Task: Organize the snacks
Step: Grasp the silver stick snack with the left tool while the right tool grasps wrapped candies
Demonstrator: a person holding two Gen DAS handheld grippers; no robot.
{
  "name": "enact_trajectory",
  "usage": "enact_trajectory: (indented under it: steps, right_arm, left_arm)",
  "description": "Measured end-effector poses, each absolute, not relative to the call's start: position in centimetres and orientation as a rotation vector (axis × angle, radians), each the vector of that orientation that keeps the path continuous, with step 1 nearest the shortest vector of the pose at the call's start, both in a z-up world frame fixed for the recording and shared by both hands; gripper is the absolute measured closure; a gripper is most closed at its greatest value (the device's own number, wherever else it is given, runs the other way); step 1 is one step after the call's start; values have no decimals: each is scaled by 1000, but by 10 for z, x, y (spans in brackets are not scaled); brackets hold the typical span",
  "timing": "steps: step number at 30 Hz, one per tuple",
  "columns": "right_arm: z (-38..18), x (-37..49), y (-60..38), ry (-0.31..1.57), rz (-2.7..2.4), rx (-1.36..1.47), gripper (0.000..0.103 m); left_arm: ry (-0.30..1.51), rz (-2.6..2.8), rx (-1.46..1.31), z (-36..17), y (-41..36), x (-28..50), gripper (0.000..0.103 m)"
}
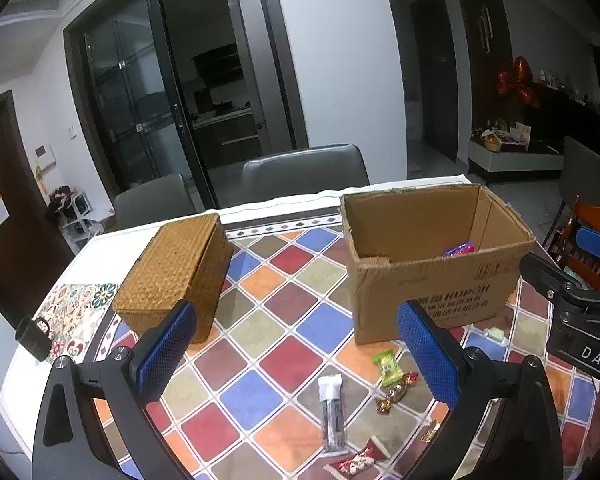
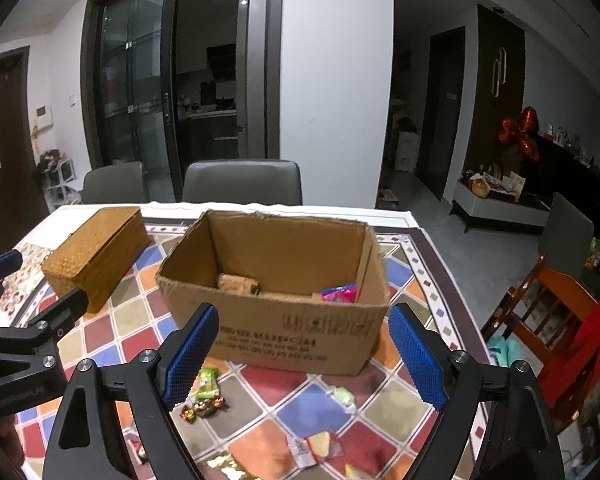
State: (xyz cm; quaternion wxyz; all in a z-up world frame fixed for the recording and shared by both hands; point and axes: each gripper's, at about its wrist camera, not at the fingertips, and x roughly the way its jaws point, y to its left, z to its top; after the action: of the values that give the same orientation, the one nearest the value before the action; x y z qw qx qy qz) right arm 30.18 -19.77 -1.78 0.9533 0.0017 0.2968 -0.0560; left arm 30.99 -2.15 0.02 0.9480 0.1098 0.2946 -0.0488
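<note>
With both the left gripper [image 1: 296, 356] and right gripper [image 2: 304, 354] held wide open and empty, the small wrapped snacks [image 2: 206, 394] — scattered before the cardboard box [image 2: 276, 316] — could be pushed aside rather than pinched.

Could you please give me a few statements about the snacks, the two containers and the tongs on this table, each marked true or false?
1. The cardboard box is open at the top. True.
2. The wicker basket has its lid off. False: its lid is shut.
3. A pink packet lies inside the cardboard box. True.
4. The right tongs are clamped on the green candy. False: they stand open with nothing between them, and the candy lies on the tablecloth.
5. The left tongs hold nothing. True.
6. All snacks are already in the box. False: several wrapped sweets lie loose in front of it.
</note>
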Motion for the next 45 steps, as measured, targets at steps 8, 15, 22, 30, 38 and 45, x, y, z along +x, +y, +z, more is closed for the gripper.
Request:
enact_trajectory:
  steps: [8, 15, 22, 30, 38, 45]
  right_arm:
    - [-28, 294, -191, 611, -115, 7, 15]
    - [-47, 293, -184, 630, -81, -23, 15]
    - [-70, 294, -172, 654, -32, -58, 15]
    - [-98, 302, -156, 706, 39, -115, 15]
    - [-126, 317, -141, 772, 91, -143, 15]
    - [-147, 330, -132, 831, 136, -147, 15]
  left_arm:
    - [604, -96, 231, -12, -16, 299, 1]
    - [639, -94, 230, -34, -13, 296, 1]
    - [676, -83, 238, -61, -9, 293, 2]
    - [751, -94, 254, -100, -3, 295, 5]
    - [835, -121, 231, -135, 2, 306, 11]
    - [874, -150, 219, -153, 0, 315, 14]
